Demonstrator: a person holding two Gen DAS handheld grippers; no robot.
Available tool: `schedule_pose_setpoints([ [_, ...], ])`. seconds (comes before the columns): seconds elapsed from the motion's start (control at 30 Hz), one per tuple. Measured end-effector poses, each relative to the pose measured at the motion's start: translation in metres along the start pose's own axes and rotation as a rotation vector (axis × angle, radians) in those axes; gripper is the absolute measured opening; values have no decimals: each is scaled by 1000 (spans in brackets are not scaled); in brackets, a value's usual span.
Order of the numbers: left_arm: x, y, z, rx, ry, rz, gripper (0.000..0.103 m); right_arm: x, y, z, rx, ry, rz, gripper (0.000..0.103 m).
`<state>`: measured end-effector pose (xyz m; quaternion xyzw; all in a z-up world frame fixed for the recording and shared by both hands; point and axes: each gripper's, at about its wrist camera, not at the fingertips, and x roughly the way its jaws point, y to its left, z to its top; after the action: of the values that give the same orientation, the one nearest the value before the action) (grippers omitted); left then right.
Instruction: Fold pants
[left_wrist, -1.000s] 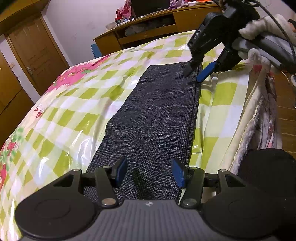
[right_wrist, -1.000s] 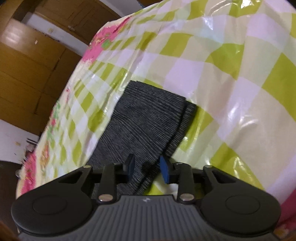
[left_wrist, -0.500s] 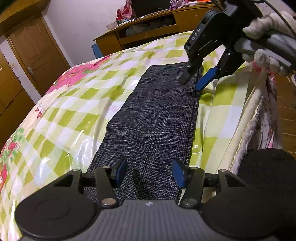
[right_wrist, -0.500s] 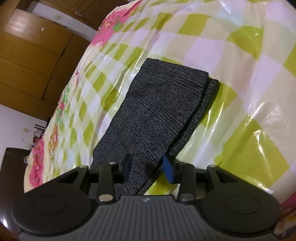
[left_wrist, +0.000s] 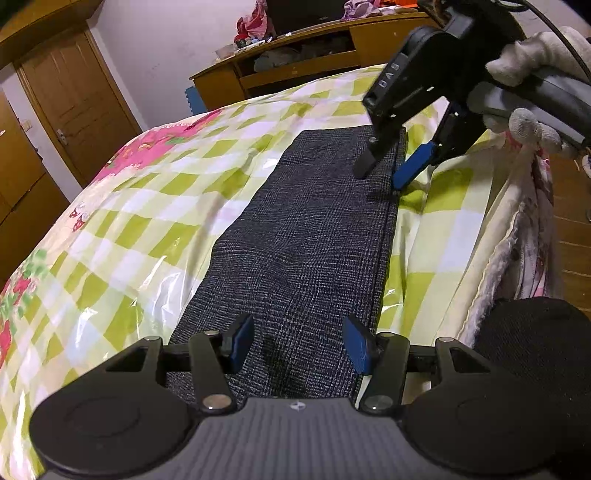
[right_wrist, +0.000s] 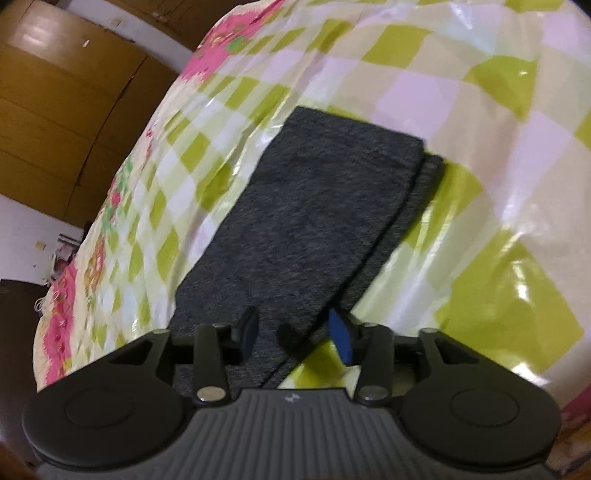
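The pants (left_wrist: 310, 236), dark grey with a fine check, lie flat as a long narrow strip on the bed (left_wrist: 147, 229), which is covered with a glossy green, white and pink checked sheet; the strip runs along the bed's right edge, where the sheet drops off toward a wooden floor (left_wrist: 572, 236). In the right wrist view the pants (right_wrist: 314, 221) show two layers, the upper one set slightly back so that a thin band of the lower layer shows along one long side. The left gripper (left_wrist: 297, 341) hovers over the near end of the strip with its jaws apart and nothing between them, the cloth visible through the gap. The right gripper (left_wrist: 382, 171), held in a gloved hand (left_wrist: 528, 92), reaches down at the far end of the pants near their right side edge, its jaws apart, one finger over the cloth and the blue-padded one at the edge. From its own camera the right gripper (right_wrist: 293, 334) shows the same gap, with the cloth's edge beneath it. A wooden door (left_wrist: 77, 114) and a cluttered wooden desk (left_wrist: 288, 70) stand beyond the bed.
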<state>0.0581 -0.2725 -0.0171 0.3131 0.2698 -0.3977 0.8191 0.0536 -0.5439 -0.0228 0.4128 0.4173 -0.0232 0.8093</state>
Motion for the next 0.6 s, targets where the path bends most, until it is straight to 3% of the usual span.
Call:
schedule_pose_setpoints([
  [0.13, 0, 1, -1, -4, -2, -5, 65, 2, 7, -2, -1, -2, 34, 47],
  [0.33, 0, 1, -1, -11, -4, -7, 66, 1, -9, -3, 89, -103, 113, 44],
  [0.47, 0, 0, -1, -6, -3, -5, 66, 9, -16, -1, 97, -142, 96, 22],
  [0.5, -1, -1, -1, -3, -3, -5, 66, 13, -17, 0, 98, -141, 99, 5],
  [0.6, -4, -1, -1, 9, -9, -4, 66, -4, -15, -3, 77, -192, 144, 5],
])
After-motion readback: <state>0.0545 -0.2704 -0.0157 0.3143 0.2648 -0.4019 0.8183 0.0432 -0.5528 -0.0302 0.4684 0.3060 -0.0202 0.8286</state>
